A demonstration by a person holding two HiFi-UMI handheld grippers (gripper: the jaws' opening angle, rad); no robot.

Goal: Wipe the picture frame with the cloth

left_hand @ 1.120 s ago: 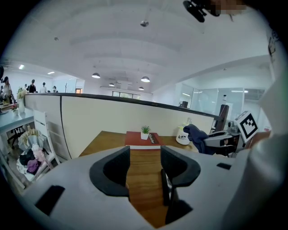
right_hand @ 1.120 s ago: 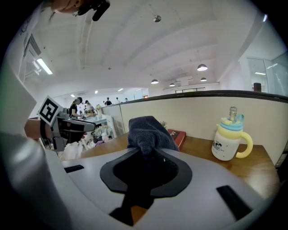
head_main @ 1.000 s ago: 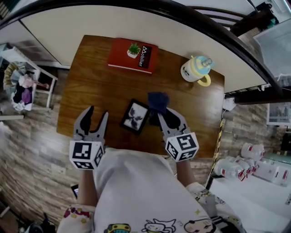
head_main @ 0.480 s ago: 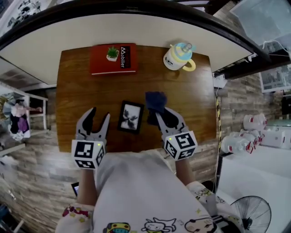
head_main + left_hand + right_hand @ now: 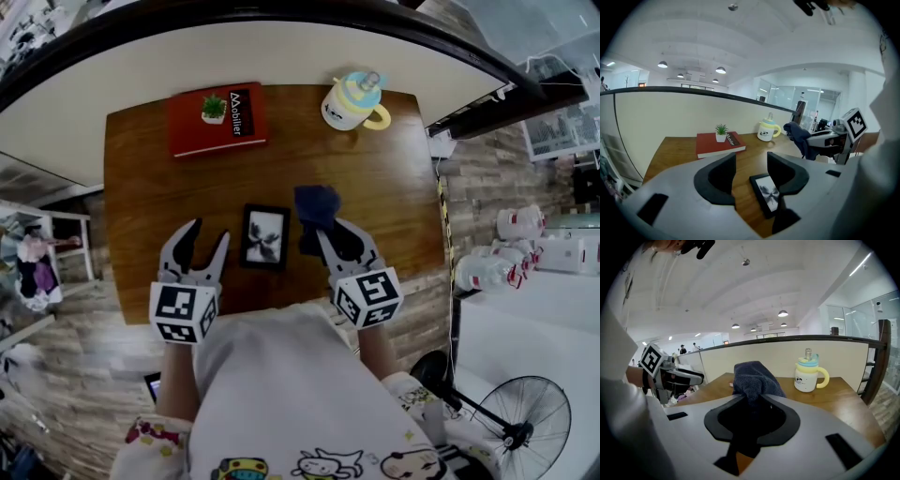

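A small black picture frame [image 5: 263, 236] lies flat on the wooden table [image 5: 375, 178], between my two grippers. It also shows in the left gripper view as the picture frame [image 5: 765, 192], just right of the jaw gap. My right gripper [image 5: 319, 234] is shut on a dark blue cloth [image 5: 316, 205], held to the right of the frame and above the table. In the right gripper view the cloth [image 5: 754, 379] bunches up out of the closed jaws. My left gripper [image 5: 199, 239] stands open and empty, left of the frame.
A red book [image 5: 217, 117] with a tiny potted plant [image 5: 213, 108] on it lies at the table's far left. A cream mug with a yellow handle and blue lid [image 5: 352, 101] stands at the far right. A white partition wall runs behind the table.
The head view has shifted, so the table sits further left and squarer in the picture. Both grippers keep their places beside the frame, the cloth still in the right one.
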